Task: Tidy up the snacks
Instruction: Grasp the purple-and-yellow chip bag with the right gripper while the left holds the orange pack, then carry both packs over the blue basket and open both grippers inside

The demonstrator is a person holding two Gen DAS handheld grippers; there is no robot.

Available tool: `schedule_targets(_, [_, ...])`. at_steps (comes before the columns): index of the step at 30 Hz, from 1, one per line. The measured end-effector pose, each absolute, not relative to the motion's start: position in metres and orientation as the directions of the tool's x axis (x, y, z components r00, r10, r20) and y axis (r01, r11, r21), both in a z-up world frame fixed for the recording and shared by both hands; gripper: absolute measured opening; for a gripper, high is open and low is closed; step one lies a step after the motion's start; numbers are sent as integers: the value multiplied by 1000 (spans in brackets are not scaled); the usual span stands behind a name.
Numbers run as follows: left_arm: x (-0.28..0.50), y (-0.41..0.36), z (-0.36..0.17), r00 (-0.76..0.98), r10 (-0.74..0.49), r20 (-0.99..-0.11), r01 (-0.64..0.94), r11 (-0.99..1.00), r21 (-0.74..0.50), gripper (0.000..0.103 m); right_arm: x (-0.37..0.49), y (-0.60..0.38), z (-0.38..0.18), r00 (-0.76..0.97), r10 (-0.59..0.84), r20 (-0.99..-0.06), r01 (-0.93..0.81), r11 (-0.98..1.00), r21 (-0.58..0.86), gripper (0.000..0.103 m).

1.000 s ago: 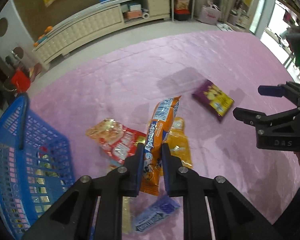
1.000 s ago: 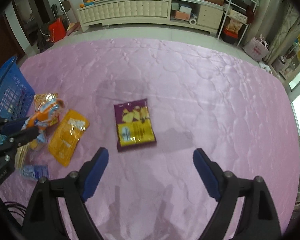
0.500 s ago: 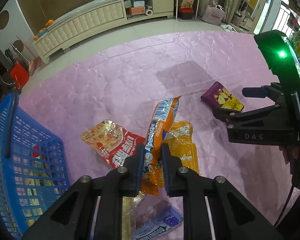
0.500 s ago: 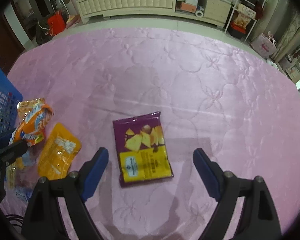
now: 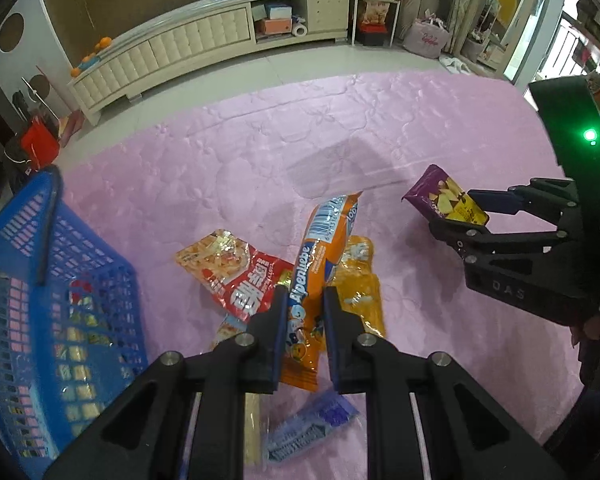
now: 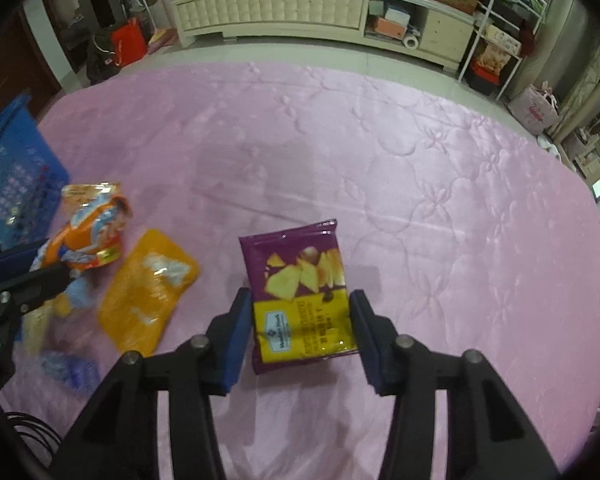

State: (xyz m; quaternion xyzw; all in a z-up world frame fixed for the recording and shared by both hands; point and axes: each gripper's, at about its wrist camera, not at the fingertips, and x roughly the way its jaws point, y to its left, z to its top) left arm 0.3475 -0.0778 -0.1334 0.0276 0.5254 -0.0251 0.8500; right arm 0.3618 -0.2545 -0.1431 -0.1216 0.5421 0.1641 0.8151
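Observation:
My left gripper [image 5: 303,312] is shut on a long orange Alpenliebe candy bag [image 5: 320,264] and holds it above the pink quilt [image 5: 300,132]. My right gripper [image 6: 298,324] is open, its jaws on either side of a purple and yellow chip bag [image 6: 300,292] that lies on the quilt; I cannot tell if the pads touch it. The chip bag also shows in the left wrist view [image 5: 444,200]. A blue basket [image 5: 40,312] with snacks inside stands at the left.
On the quilt lie a red snack bag [image 5: 236,276], a yellow pouch [image 6: 148,292], a blue wrapper [image 5: 312,428] and a pale packet under my left gripper. A cream cabinet [image 6: 300,4] stands on the floor beyond the quilt.
My right gripper has moved forward and down over the purple chip bag and narrowed around it. My left gripper keeps the orange candy bag and has lifted slightly.

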Motion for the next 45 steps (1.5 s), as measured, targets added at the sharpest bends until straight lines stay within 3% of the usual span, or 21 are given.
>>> schedule_targets(20, [241, -44, -17, 649, -45, -759, 36, 999, -29, 16, 272, -221, -10, 506, 165, -847, -420, 904, -75, 53])
schedule_targets(35, [189, 50, 20, 691, 30, -723, -39, 999, 5, 16, 240, -112, 14, 478, 269, -836, -546, 837, -43, 53])
schedule_targets(45, [177, 104, 6, 669, 68, -740, -103, 995, -2, 16, 242, -38, 5, 450, 247, -858, -619, 779, -100, 53])
